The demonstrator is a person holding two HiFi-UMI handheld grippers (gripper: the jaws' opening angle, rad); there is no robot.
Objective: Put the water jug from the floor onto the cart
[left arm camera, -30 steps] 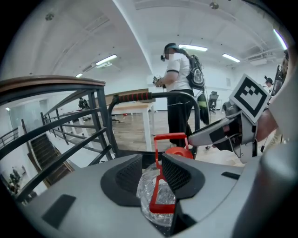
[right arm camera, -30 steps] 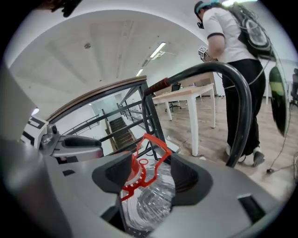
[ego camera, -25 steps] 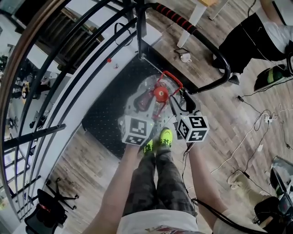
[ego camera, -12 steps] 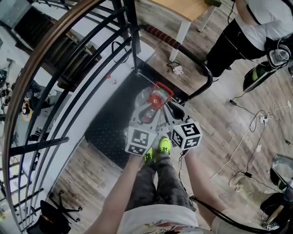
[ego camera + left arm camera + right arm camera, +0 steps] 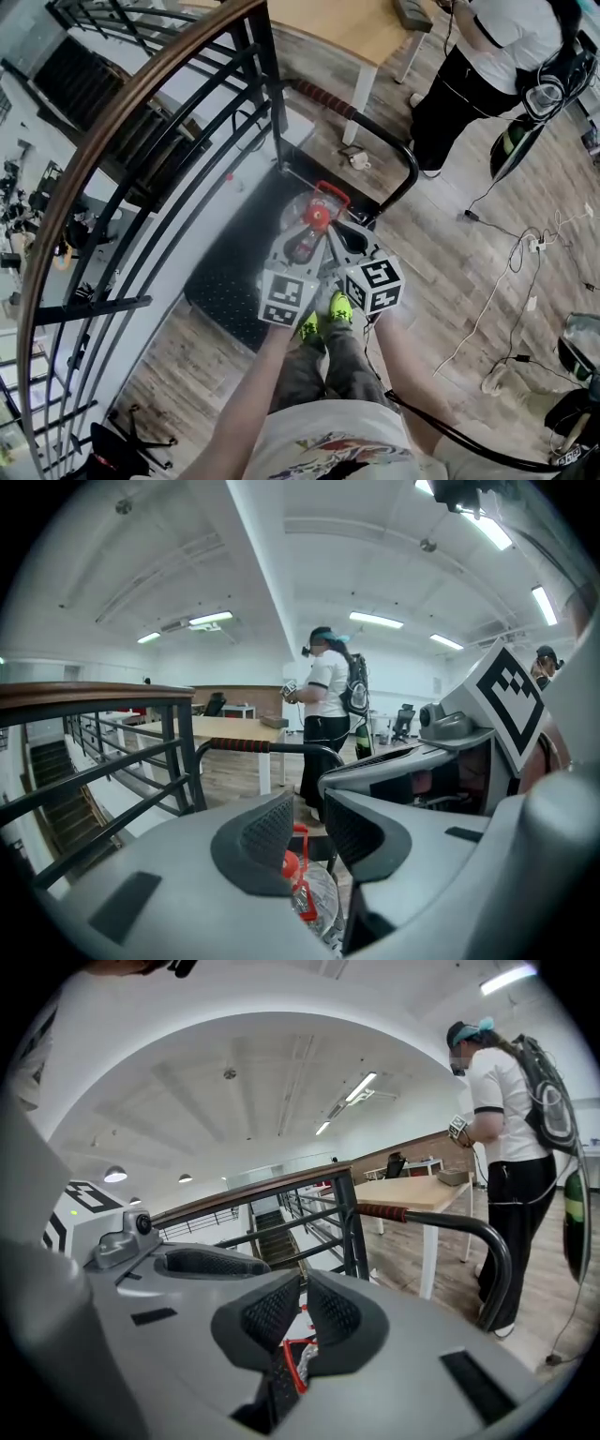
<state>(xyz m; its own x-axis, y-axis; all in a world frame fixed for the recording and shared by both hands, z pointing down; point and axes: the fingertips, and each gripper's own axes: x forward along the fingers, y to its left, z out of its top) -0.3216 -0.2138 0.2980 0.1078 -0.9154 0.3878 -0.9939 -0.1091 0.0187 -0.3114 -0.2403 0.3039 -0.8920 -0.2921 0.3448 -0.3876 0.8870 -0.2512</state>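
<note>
The clear water jug (image 5: 302,234) with a red cap and red carry handle stands on the black deck of the cart (image 5: 225,277), near its push bar (image 5: 401,159). Both grippers hang above the jug's near side, apart from it. My left gripper (image 5: 302,251) is open; between its pads (image 5: 267,832) there is only a gap, with the jug (image 5: 317,902) showing far below. The jaws of my right gripper (image 5: 339,236) are closing and stand almost together, nothing between them; the jug's red handle (image 5: 298,1365) shows beneath its pads (image 5: 272,1314).
A curved stair railing (image 5: 141,122) runs along the cart's left side. Beyond the cart stand a wooden table (image 5: 366,28) and a person (image 5: 478,56). A white cup (image 5: 358,161) lies by the push bar. Cables (image 5: 525,272) trail over the floor at the right.
Both grippers have risen away from the jug, which stays on the cart. The right jaws went from wide open to nearly together. The head view has pulled up and back.
</note>
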